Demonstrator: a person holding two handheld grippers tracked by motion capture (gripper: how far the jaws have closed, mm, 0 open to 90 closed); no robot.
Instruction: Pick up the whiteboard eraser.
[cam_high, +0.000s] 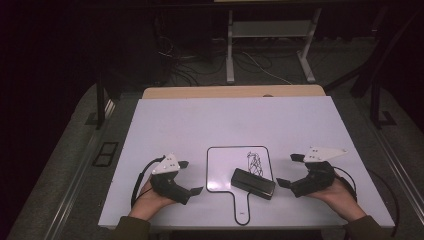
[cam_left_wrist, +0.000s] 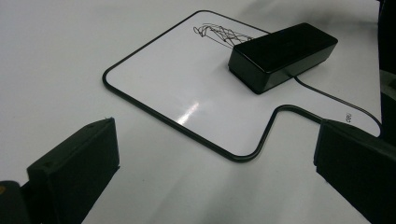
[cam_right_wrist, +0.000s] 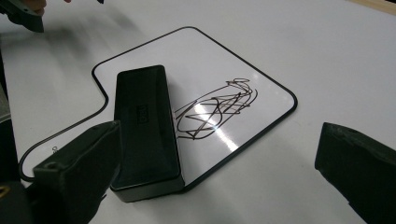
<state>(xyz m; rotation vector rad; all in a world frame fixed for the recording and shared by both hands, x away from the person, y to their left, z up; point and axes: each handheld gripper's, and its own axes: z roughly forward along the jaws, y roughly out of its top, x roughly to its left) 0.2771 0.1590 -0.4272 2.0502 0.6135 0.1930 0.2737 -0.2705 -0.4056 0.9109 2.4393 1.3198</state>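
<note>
Hands at the near edge of the white worktop (cam_high: 165, 120) each held a tool. Left tool (cam_high: 186, 176): jaws apart, holding nothing, resting near-left of the whiteboard. Right tool (cam_high: 289, 171): jaws apart, holding nothing, near-right of the whiteboard.

Small whiteboard (cam_high: 222, 165), handled, black-rimmed: flat on the worktop between the two tools, handle pointing near. Black scribble (cam_high: 254, 162) on its far-right part.

Black eraser (cam_high: 253, 183): block-shaped, lying on the whiteboard's near-right corner, just beside the scribble, closest to the right tool.

Step judged in hand: taking up the eraser to wipe the scribble. Best done by closing the right tool across the eraser's narrow sides, while the left tool steadied the handle so the whiteboard did not slide.

Surroundings: table legs (cam_high: 230, 47) and cables on the floor beyond. Nothing obstructed the reach.
</note>
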